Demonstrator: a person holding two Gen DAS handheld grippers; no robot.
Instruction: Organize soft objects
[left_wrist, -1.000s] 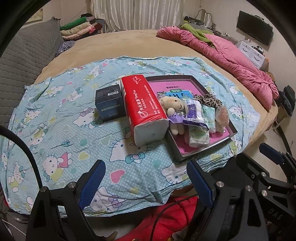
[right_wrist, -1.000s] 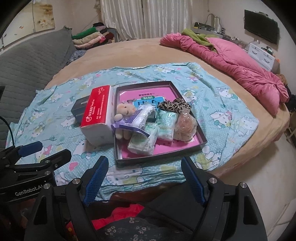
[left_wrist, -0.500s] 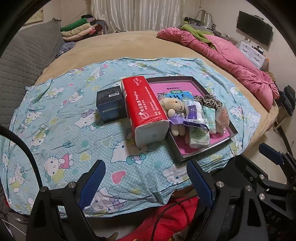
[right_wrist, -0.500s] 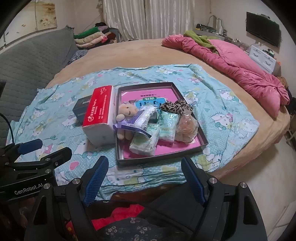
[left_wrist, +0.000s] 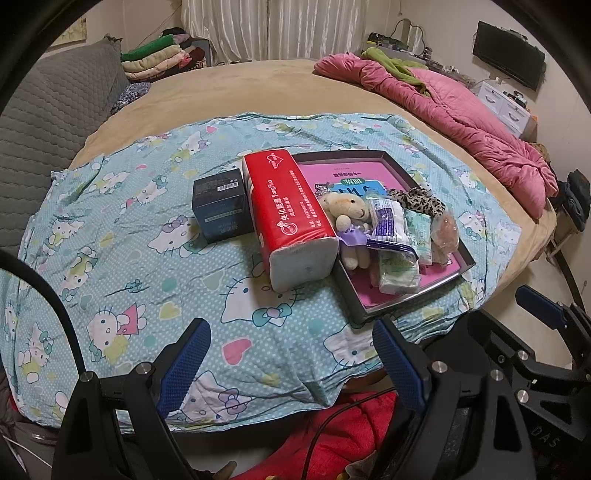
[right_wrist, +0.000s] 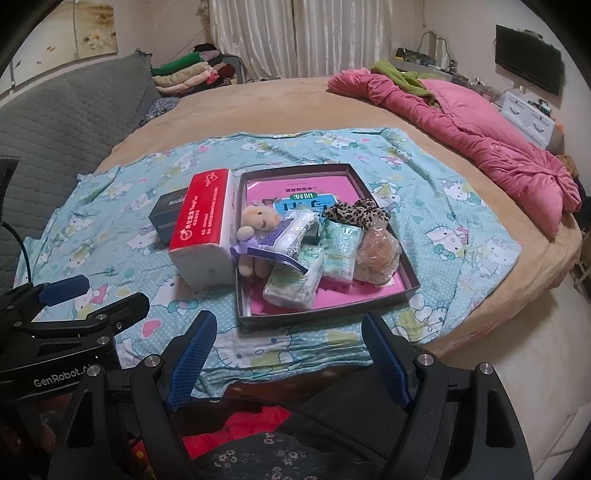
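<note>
While both gaping: tray (right_wrist: 328, 320) just beyond right claw (right_wrist: 288, 363).

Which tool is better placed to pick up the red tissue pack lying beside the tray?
Left, probably. The left tool is open and lines up below the red tissue pack, while the right tool, also open, faces the tray.

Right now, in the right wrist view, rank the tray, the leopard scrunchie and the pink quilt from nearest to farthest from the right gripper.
1. Tray: just ahead of the right gripper.
2. Leopard scrunchie: mid-tray, right side.
3. Pink quilt: far right of the bed.
</note>
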